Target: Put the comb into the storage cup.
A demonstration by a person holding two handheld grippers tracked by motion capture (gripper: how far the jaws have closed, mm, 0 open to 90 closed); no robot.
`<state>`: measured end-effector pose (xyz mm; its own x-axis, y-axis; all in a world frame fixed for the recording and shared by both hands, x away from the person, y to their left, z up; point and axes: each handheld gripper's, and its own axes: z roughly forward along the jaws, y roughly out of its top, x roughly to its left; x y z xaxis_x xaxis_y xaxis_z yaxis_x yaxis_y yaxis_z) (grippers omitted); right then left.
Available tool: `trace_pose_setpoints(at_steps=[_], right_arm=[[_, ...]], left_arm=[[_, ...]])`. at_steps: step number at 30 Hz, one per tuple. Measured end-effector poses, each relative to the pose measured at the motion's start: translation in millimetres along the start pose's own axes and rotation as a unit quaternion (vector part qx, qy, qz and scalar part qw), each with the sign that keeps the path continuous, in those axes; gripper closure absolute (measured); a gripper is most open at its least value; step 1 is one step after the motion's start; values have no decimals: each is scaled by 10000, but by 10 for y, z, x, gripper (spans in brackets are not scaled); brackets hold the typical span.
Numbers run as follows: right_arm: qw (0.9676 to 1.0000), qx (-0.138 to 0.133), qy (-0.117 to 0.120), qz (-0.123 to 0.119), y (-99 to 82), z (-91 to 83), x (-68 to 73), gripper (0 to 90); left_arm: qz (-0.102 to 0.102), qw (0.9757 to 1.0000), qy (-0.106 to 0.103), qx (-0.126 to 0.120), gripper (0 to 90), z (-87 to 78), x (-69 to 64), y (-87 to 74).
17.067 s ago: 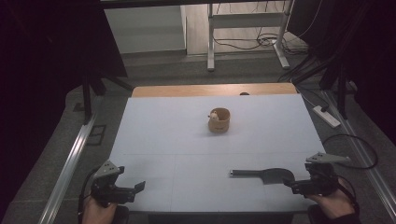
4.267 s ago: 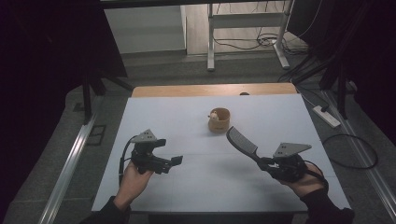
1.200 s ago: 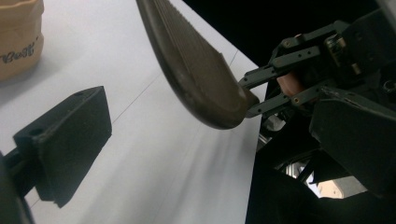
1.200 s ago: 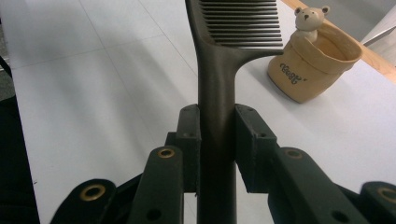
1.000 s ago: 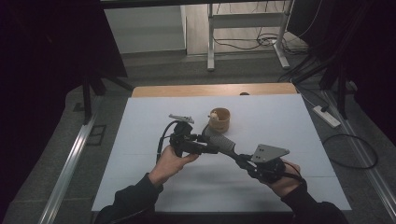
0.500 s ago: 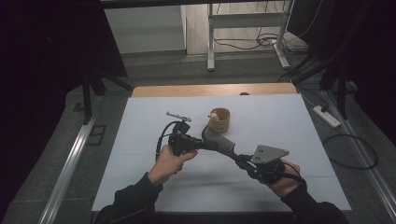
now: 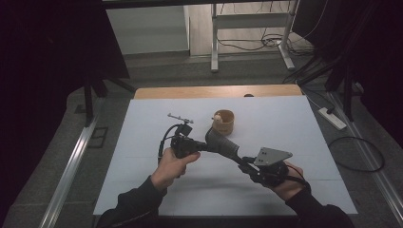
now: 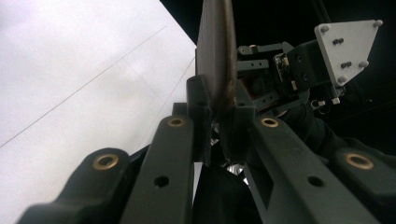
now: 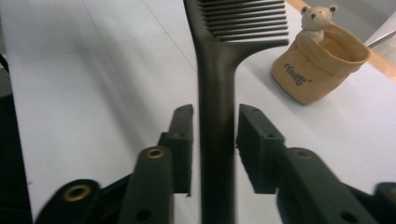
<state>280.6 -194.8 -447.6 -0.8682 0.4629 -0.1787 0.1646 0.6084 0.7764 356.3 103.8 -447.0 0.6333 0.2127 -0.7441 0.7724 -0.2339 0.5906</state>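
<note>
High view first: your left claw pinches the head end of the dark slotted spatula, held above the white worktop just in front of the tan bear cup; your right claw sits at the handle end. Left gripper view: the pads press tight on the spatula's thin edge. Right gripper view: the jaws have just been opening, and the handle stands between the pads with a gap either side.

Lab (black curtains, floor cables).
</note>
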Motion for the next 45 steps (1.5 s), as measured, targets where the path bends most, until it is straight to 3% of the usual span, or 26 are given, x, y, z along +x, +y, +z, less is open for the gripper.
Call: trace_pose_setpoints(at_steps=[11,14,24,38,45], right_arm=[[9997,36,-53,218,-5,17,-30,408],[9992,88,12,378,-14,24,-54,323],[9980,155,43,609,-53,20,-104,177],[9955,346,187,867,-109,19,-179,42],[9944,469,227,919,-145,14,-206,24]], left_arm=[[185,9997,168,-25,828,-43,-25,11],[244,9994,250,-51,828,-64,-32,9],[315,9988,378,-44,827,-95,-31,2],[448,9971,611,-116,828,-195,-56,-2],[474,9960,743,-133,827,-253,-51,-1]])
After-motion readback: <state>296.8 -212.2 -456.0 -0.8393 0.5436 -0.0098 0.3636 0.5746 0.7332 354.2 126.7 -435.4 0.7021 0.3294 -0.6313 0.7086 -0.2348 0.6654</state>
